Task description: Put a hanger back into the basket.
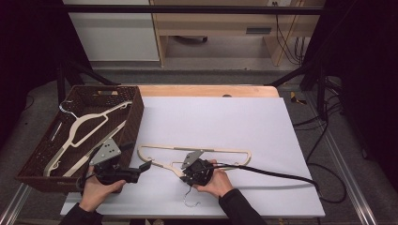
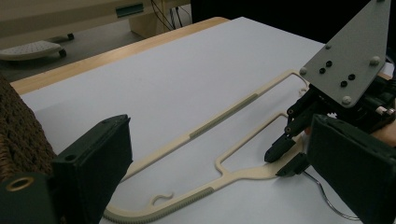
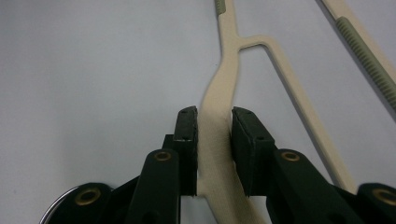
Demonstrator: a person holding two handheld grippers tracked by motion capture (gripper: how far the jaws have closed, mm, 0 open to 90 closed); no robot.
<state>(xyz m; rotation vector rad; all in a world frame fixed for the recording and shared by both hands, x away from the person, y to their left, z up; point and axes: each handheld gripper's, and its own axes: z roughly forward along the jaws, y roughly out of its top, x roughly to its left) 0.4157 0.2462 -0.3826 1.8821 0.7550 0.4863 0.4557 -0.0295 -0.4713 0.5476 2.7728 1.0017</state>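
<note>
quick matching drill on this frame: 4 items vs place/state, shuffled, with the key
1. right gripper
2. left gripper
3. hanger on the sheet
4. wicker basket

a. holds another hanger
b. open, nothing between its jaws
c. clamped at its neck
d. shut on a hanger

Pairs: 1-d, 2-b, 3-c, 4-a

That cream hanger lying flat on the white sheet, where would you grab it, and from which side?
At the neck, where the cream hanger narrows into one thick stem just above its wire hook. Come from the hook end, low along the white sheet, one finger on each side of the stem. The right gripper is shut on it exactly so; the arms are thinner and spread apart.
</note>
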